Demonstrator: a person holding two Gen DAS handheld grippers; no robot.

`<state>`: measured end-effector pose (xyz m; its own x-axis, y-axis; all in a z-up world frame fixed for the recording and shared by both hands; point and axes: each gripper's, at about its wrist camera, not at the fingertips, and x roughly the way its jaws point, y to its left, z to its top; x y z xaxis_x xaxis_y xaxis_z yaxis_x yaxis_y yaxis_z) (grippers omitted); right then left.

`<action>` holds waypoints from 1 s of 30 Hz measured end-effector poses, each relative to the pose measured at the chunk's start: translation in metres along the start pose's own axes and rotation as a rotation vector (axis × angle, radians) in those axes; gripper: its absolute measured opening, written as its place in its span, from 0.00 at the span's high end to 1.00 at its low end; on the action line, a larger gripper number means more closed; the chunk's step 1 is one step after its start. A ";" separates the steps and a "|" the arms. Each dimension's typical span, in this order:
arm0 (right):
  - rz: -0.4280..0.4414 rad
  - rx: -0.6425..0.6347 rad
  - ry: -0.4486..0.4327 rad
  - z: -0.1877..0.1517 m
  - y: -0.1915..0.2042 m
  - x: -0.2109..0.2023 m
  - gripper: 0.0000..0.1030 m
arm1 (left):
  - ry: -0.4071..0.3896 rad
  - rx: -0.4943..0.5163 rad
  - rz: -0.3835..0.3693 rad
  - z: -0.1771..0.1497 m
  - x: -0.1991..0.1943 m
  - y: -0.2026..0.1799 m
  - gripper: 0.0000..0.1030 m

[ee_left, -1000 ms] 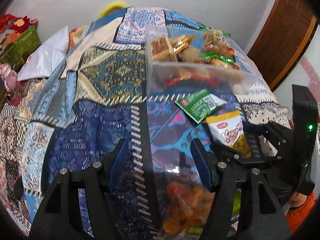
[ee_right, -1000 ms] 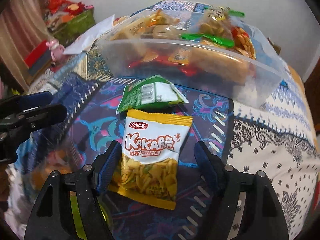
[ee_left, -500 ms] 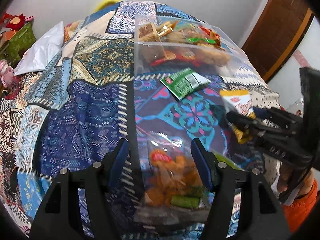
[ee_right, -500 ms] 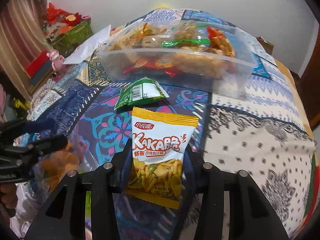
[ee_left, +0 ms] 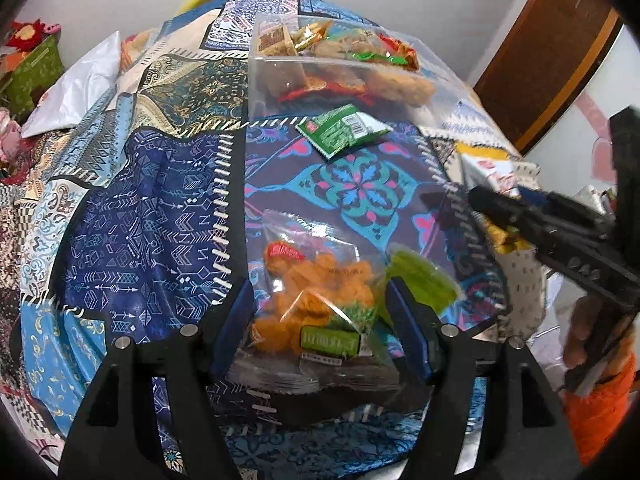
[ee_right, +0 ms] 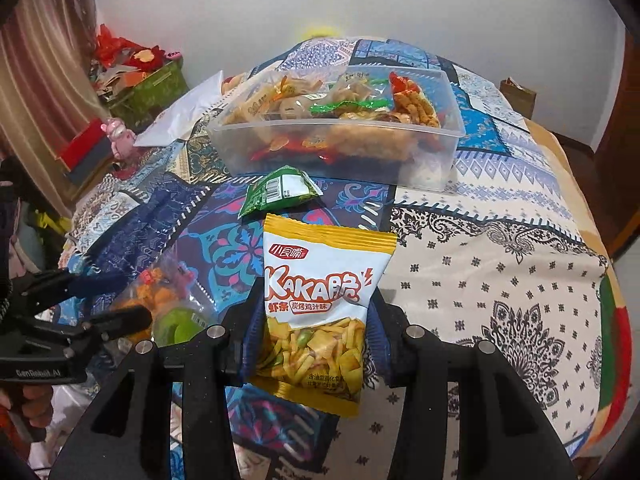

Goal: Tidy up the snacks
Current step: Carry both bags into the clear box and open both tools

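Note:
My right gripper [ee_right: 312,320] is shut on a yellow-and-white KaKa snack packet [ee_right: 320,304] and holds it above the table; it also shows at the right of the left wrist view [ee_left: 496,184]. My left gripper [ee_left: 320,320] is open, its fingers on either side of a clear bag of orange snacks [ee_left: 316,300] on the cloth; that bag also shows in the right wrist view [ee_right: 164,292]. A green packet [ee_left: 344,130] lies in front of the clear plastic box [ee_right: 450,136], which holds several snacks.
The round table carries a patchwork cloth [ee_left: 160,216]. A white plastic bag [ee_left: 76,92] lies at the far left. A green box with red decorations [ee_right: 156,84] and a brown door [ee_left: 548,48] stand beyond the table's edge.
My right gripper has shut on the KaKa packet and lifted it off the cloth. My left gripper has drawn back, so the clear bag of orange snacks now lies between its open fingers.

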<state>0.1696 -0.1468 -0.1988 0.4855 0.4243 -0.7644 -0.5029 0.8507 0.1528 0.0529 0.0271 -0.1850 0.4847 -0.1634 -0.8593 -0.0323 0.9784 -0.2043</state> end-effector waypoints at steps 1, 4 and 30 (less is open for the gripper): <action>0.002 0.001 -0.002 0.000 0.000 -0.001 0.59 | 0.002 0.003 0.002 -0.001 0.002 0.000 0.33; 0.001 -0.001 -0.007 -0.001 0.000 -0.003 0.59 | 0.030 -0.008 0.001 -0.002 0.012 0.003 0.33; -0.028 0.028 -0.148 0.055 -0.025 -0.030 0.59 | -0.273 -0.023 -0.034 0.092 -0.039 -0.002 0.41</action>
<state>0.2065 -0.1636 -0.1456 0.5997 0.4399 -0.6685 -0.4690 0.8701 0.1518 0.1141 0.0428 -0.1078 0.7037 -0.1525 -0.6940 -0.0301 0.9694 -0.2436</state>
